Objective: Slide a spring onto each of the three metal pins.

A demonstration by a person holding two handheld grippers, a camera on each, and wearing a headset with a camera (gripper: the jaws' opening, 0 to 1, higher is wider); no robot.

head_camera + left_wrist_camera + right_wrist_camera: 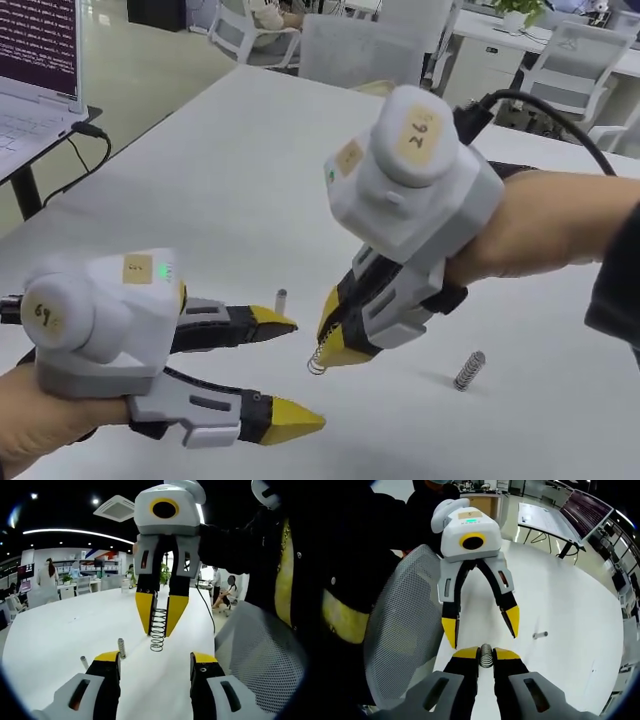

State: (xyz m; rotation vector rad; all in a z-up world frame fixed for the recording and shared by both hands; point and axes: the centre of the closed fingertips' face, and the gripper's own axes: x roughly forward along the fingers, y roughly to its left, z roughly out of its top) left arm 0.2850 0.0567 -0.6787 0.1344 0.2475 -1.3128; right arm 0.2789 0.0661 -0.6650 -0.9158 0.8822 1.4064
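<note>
One spring (157, 641) is grasped in the clenched jaws of the right gripper (159, 626), just beside a bare pin (121, 648). The jaws of the left gripper (482, 636) are released near it. Another spring (469, 370) is seen on the table (200, 180), well apart from that pin. Seemingly no pin is fitted yet.

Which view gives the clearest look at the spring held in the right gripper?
The left gripper view: the spring hangs side-on, its coils visible, between the right gripper's yellow tips. The right gripper view sees the spring end-on; the head view catches its lower coils under the tips.
</note>
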